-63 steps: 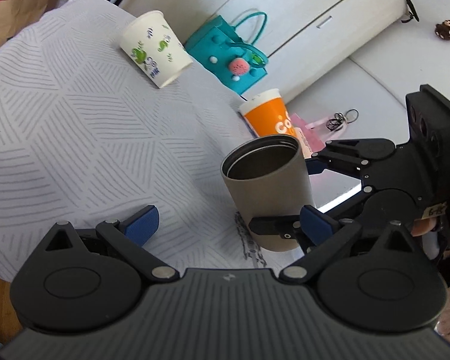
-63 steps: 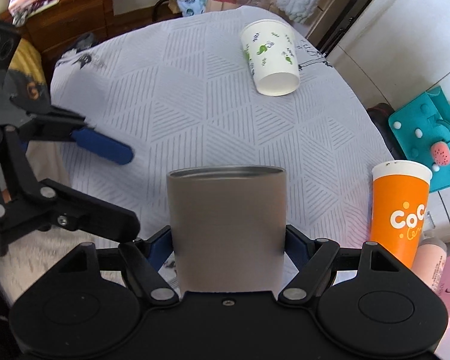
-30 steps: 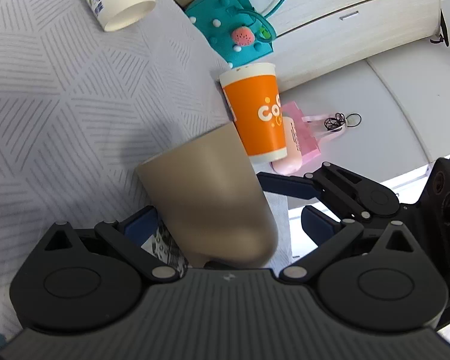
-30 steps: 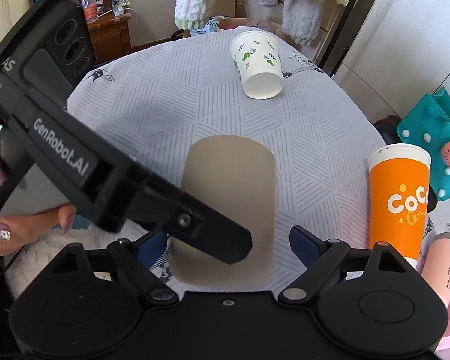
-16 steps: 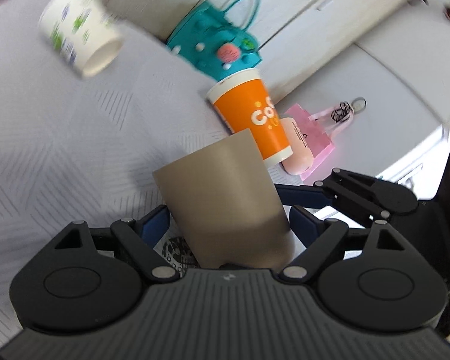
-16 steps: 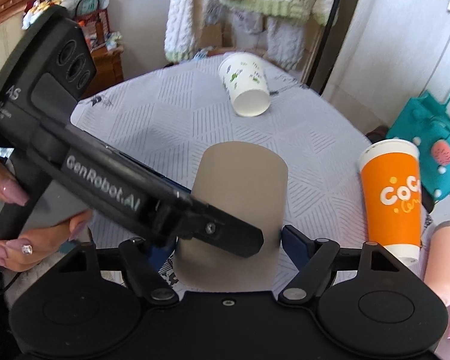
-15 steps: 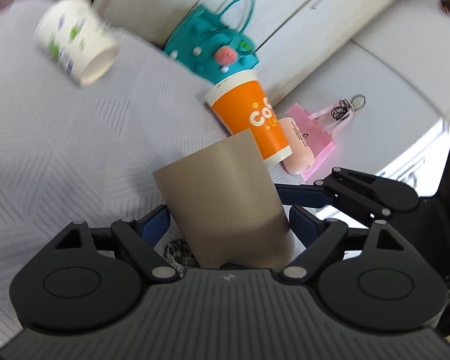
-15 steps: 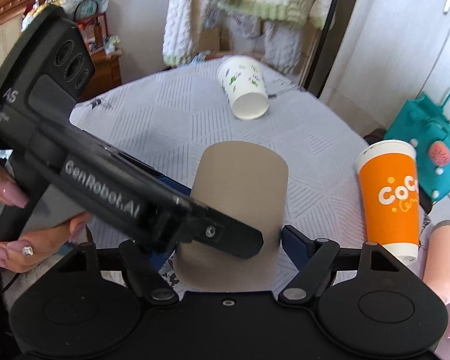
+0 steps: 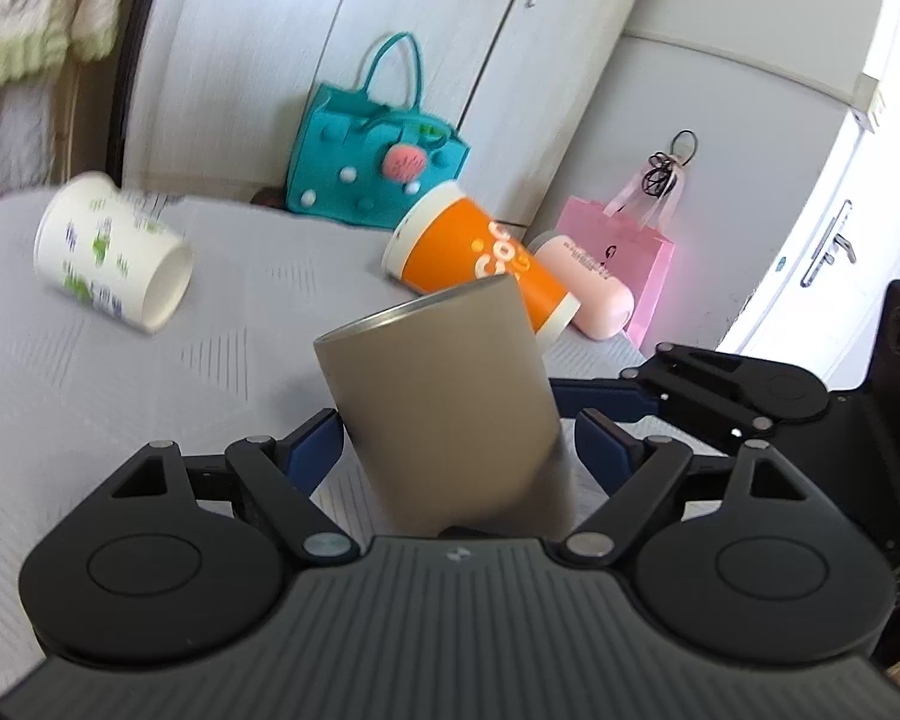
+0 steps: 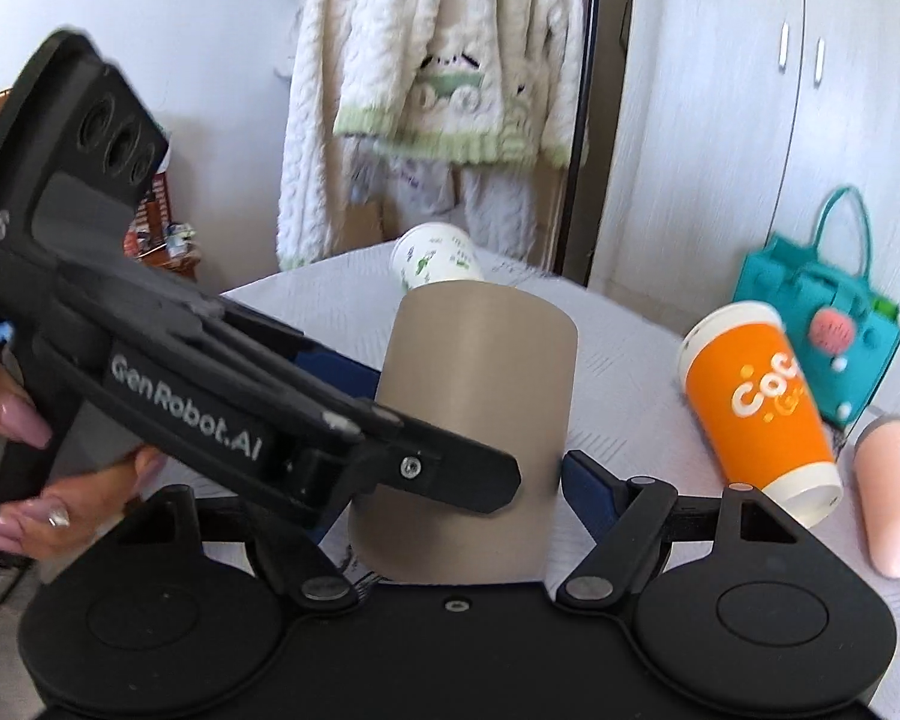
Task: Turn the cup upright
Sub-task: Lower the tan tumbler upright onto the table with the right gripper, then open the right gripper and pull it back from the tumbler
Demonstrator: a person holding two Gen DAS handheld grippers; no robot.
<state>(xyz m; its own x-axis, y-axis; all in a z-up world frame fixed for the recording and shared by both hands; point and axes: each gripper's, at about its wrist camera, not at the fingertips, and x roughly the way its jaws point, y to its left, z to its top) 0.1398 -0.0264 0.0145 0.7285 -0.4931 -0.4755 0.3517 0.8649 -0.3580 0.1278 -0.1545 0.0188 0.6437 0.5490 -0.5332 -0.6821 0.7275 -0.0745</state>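
A taupe metal cup (image 9: 444, 414) sits between the blue pads of my left gripper (image 9: 459, 450), mouth up and leaning left in that view. The left pad touches it; a small gap shows at the right pad. In the right wrist view the same cup (image 10: 480, 420) stands between the pads of my right gripper (image 10: 450, 480), and the left gripper's body (image 10: 222, 396) crosses in front of it. The right gripper's right pad (image 10: 588, 480) is near the cup's side; its left pad is hidden.
A white paper cup with green prints (image 9: 111, 252) lies on its side on the grey patterned tablecloth (image 9: 90, 372). An orange paper cup (image 10: 756, 402) and a pink bottle (image 10: 894, 492) stand near the table edge. A teal bag (image 9: 372, 162) and a pink bag (image 9: 618, 252) sit beyond.
Both grippers have tilted up, so the views now look across the table toward the wall. The taupe cup stays between both pairs of pads and its rim now shows in the left view.
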